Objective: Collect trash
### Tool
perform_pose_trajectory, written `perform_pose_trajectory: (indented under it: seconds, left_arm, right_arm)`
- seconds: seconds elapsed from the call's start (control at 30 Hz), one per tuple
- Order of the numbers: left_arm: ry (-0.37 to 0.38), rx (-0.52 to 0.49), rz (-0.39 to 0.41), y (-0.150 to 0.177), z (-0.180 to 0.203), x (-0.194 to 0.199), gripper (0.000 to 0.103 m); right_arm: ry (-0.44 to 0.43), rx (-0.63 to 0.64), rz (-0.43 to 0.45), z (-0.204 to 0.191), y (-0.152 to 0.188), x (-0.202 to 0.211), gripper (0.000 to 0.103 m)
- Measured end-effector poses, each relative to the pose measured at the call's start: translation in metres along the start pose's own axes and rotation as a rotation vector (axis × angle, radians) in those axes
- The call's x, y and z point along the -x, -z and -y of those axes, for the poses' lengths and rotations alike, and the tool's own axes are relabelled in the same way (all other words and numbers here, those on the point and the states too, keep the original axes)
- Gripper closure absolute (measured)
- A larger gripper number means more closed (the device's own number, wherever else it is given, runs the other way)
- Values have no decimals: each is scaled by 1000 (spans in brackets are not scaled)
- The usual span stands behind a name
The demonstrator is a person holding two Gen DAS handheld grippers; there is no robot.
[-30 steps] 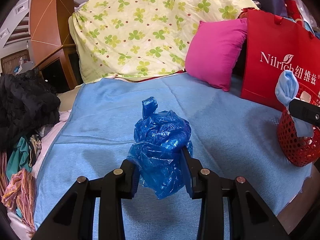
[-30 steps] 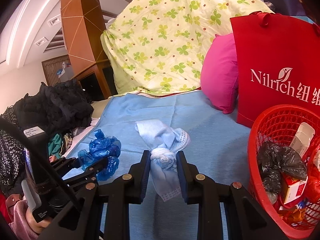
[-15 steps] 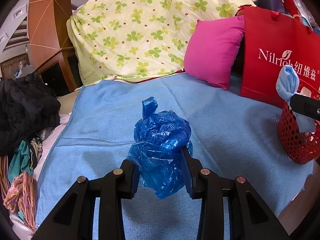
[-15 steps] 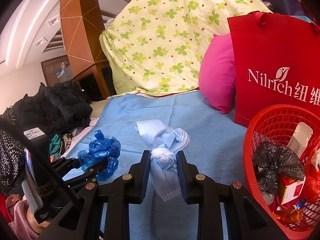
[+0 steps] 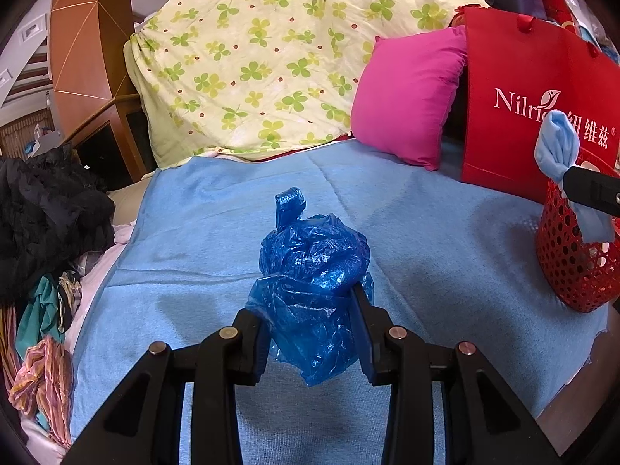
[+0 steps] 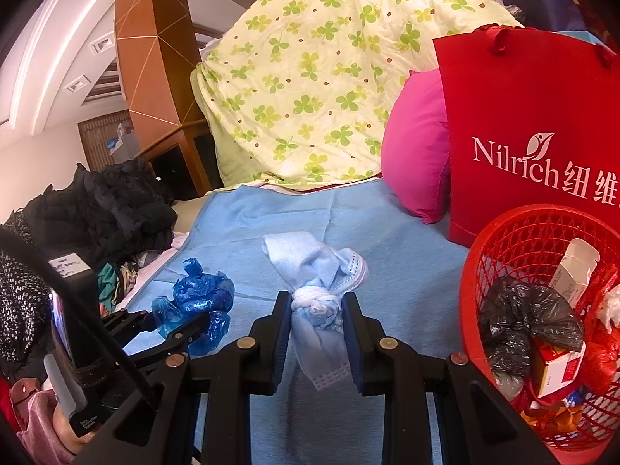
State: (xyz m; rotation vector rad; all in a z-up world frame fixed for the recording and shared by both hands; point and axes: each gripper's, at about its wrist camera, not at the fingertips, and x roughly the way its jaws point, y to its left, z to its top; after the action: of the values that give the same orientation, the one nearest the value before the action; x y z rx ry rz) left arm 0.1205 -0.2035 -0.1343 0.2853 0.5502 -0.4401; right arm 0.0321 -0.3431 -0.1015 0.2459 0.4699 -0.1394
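Crumpled blue plastic bag (image 5: 312,290) fills the lower centre of the left wrist view, pinched between the two black fingers of the left hand-held gripper (image 5: 310,333), which is closed tightly on it. The bag bulges above and below the fingertips, over a blue blanket (image 5: 426,232) spread on a bed.

In the right wrist view, the right hand-held gripper (image 6: 317,333) is likewise closed on a knotted bundle of pale blue face masks (image 6: 316,294), held at lower centre, its loose ends splaying above and below the fingers. A red mesh basket (image 6: 523,232) sits just to the right of it at the frame's right edge, already holding a black bag (image 6: 523,310), a white carton (image 6: 577,267) and other wrappers.

Behind the basket, at upper right, a red shopping bag (image 6: 542,116) stands upright with a pink pillow (image 6: 418,162) beside it. A clover-print quilt (image 6: 329,77) is heaped across the top. Dark clothes (image 6: 97,209) pile along the left edge. Open blanket lies between the two grippers and ahead of them; its near right corner ends just past the basket.
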Motion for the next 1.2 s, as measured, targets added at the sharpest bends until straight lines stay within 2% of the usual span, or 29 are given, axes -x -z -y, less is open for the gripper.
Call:
perform_pose_trajectory:
  seconds: [1.2]
  left_arm:
    - [23,-40,-1,2,6,-3,64]
  right_arm:
    - [19,-15,16,8,-1,9,75]
